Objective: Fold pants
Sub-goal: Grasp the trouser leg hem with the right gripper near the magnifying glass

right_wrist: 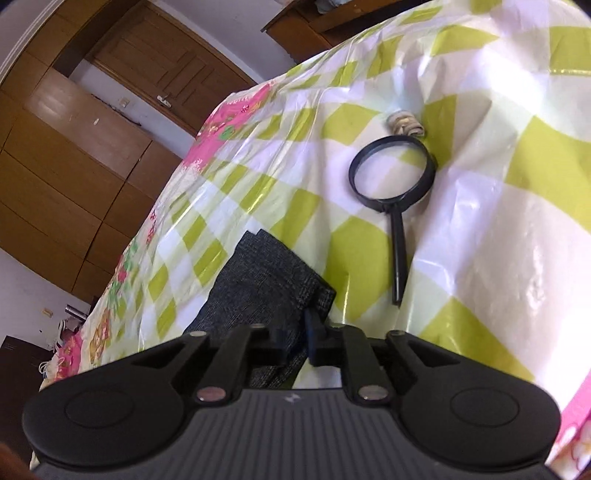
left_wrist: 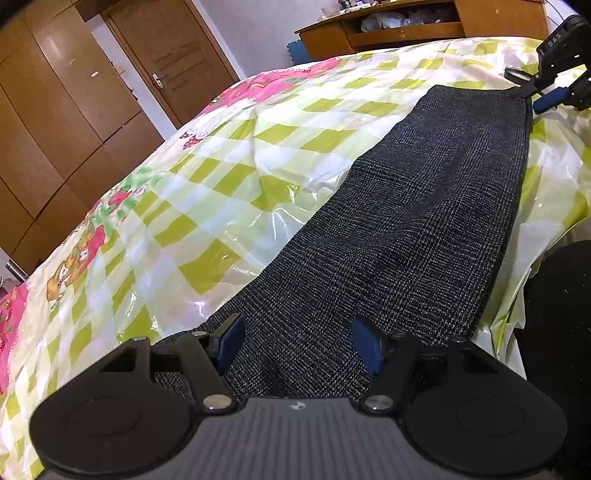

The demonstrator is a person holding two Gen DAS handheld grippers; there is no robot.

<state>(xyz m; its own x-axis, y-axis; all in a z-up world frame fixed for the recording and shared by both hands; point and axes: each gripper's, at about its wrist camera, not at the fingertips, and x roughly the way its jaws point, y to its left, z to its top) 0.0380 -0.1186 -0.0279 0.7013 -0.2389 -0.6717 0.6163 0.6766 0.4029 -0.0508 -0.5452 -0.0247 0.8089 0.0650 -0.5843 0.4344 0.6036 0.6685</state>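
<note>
Dark grey checked pants [left_wrist: 424, 221] lie flat along a bed and run away from me toward the far right. My left gripper [left_wrist: 297, 343] stands open over their near end, its blue pads [left_wrist: 231, 341] wide apart with the cloth lying between them. My right gripper [left_wrist: 541, 94] is at the pants' far corner. In the right wrist view its fingers [right_wrist: 284, 345] stand a narrow gap apart, so the right gripper [right_wrist: 300, 339] is open. The corner of the pants [right_wrist: 258, 277] sits in that gap, and no pad visibly presses it.
A glossy green-and-white checked cover [left_wrist: 221, 166] with pink cartoon borders covers the bed. A black magnifying glass [right_wrist: 393, 170] and a small pale bundle [right_wrist: 404, 123] lie beyond the pants' corner. Wooden wardrobe [left_wrist: 55, 129], door [left_wrist: 177, 62] and desk [left_wrist: 388, 33] stand behind. A dark shape [left_wrist: 561, 332] is at the bed's right edge.
</note>
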